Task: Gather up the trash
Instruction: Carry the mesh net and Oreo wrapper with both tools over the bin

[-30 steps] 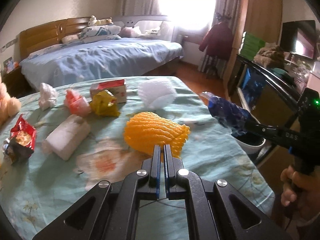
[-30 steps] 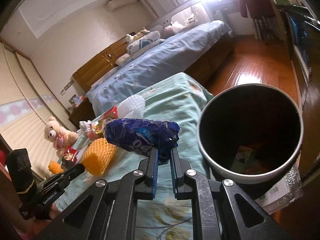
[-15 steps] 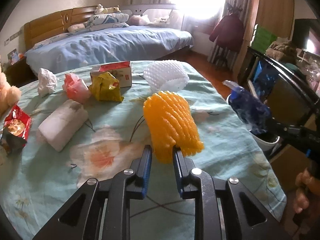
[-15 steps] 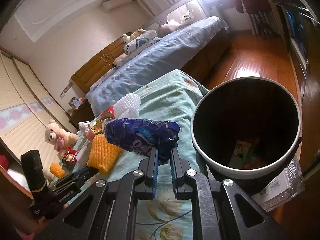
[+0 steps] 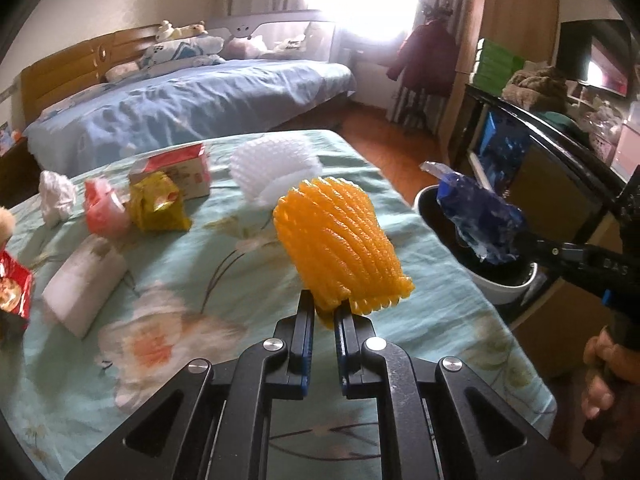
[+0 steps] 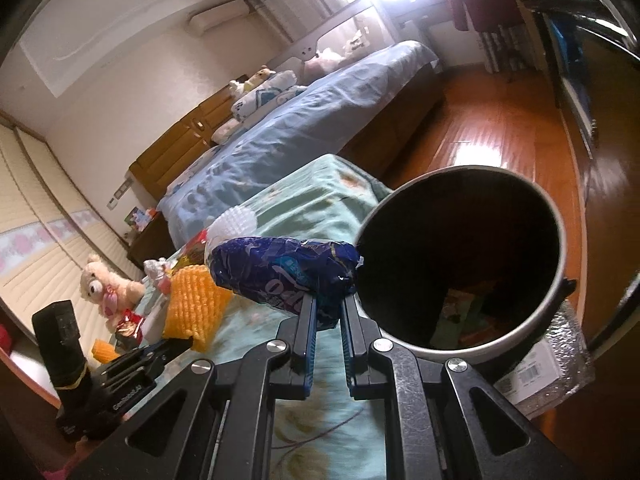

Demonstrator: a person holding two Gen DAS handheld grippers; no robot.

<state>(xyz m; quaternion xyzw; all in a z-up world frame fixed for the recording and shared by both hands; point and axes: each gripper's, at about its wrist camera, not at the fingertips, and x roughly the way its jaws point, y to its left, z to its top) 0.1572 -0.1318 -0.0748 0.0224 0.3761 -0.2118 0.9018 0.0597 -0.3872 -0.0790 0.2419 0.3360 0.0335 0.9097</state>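
Starting at the left of the left wrist view, the trash not yet collected lies on the table [image 5: 460, 316] with its flowered green cloth: a red snack packet [image 5: 14, 294] at the edge, a white crumpled tissue [image 5: 56, 196], a white wrapped block [image 5: 84, 284], a pink bag [image 5: 105, 212], a yellow packet [image 5: 158, 204], a red and white carton [image 5: 176, 170] and a white foam net [image 5: 276, 168]. All look light and crushable, so a pinch on any raised fold or corner should do; the carton is probably stiffer and better taken across a narrow edge. In the middle, the left tongs [image 5: 323, 312] have just been closing and now pinch the lower edge of the orange foam net [image 5: 340, 244], which stands clear above the cloth. It is soft, springy mesh that squashes almost flat between the pads, so the grip is likely secure but the sleeve may flop or spring loose when released. Further right, the right tongs [image 6: 328, 312] are closed down on a crumpled blue wrapper [image 6: 280, 276], held at its right end with the rest sticking out sideways. Thin film like this is slick and weightless, and probably drops slowly. It hangs just beside the rim of the trash bin [image 6: 556, 220], not yet over the opening, where a few scraps already lie.
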